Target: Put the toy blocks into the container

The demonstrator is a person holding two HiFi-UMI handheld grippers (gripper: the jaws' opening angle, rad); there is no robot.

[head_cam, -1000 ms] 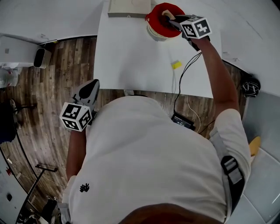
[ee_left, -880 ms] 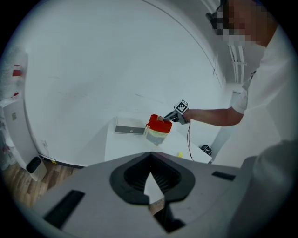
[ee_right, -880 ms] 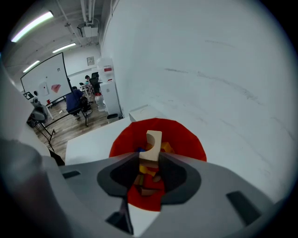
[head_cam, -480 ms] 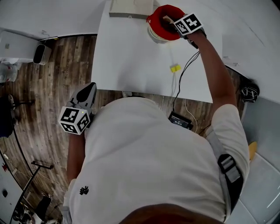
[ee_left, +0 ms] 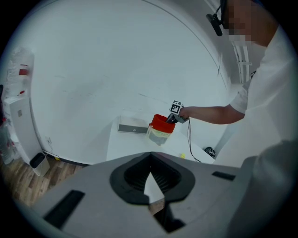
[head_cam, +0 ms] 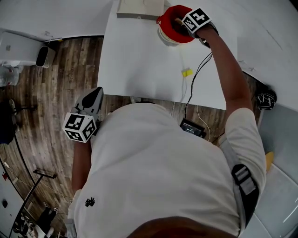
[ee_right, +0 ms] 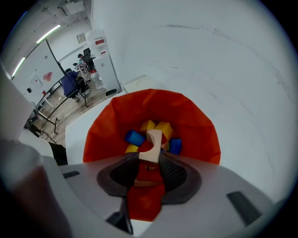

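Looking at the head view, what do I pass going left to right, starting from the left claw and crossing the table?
left claw → flat beige box → red container. The right claw and the yellow block overlap the container's span, so they are left out.

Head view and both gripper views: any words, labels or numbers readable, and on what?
No legible text anywhere.
On the left gripper and right gripper: square marker patterns only, no letters.
shirt emblem: too small to read.
black box: print too small.
wall sign: blurred.
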